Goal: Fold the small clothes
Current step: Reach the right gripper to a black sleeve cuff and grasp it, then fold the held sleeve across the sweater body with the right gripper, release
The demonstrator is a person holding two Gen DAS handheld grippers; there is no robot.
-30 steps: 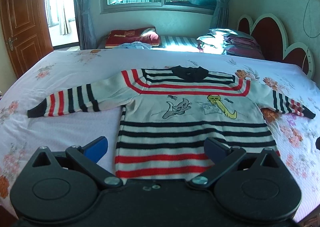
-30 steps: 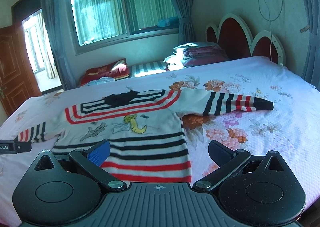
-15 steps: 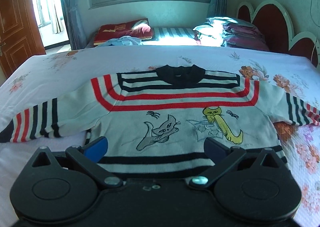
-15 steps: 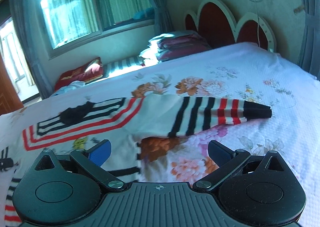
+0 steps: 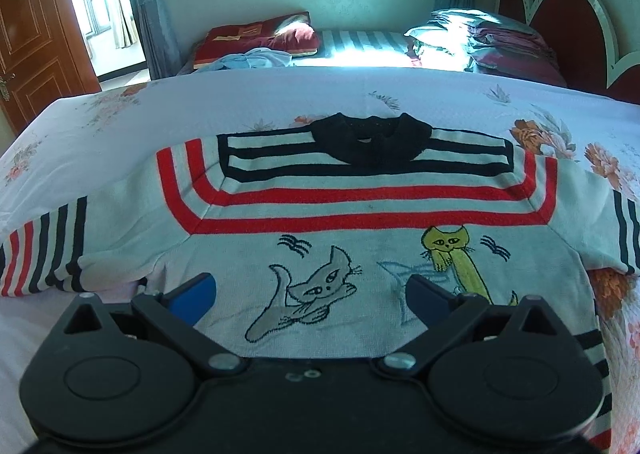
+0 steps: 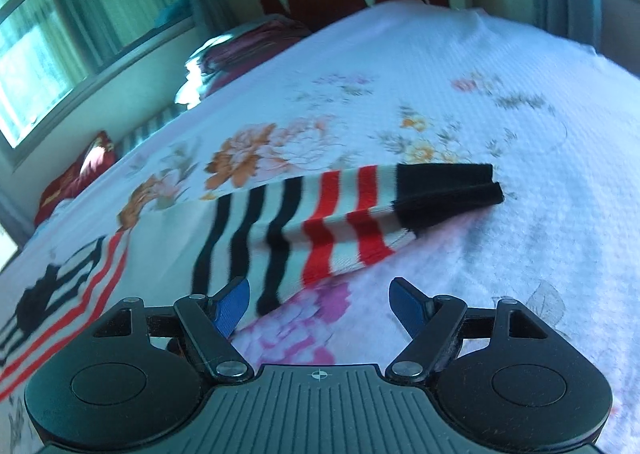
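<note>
Fingers [image 6: 408, 308] spread wide on the right gripper [image 6: 320, 304], hovering just short of the striped sleeve [image 6: 320, 222] lying flat toward the headboard side of the bed [image 6: 540, 254]; likewise parted and empty on the left gripper [image 5: 310, 296], hanging over the sweater [image 5: 352, 214] chest at mid-bed. Risking a pinch of soft waffled bedspread along with the limp, stretchy knit, or bunching the ribbed black cuff [image 6: 448, 190].

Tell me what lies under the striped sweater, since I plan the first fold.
The sweater lies flat on the floral bedspread; its right sleeve rests there too. Anything beneath the body is covered.
</note>
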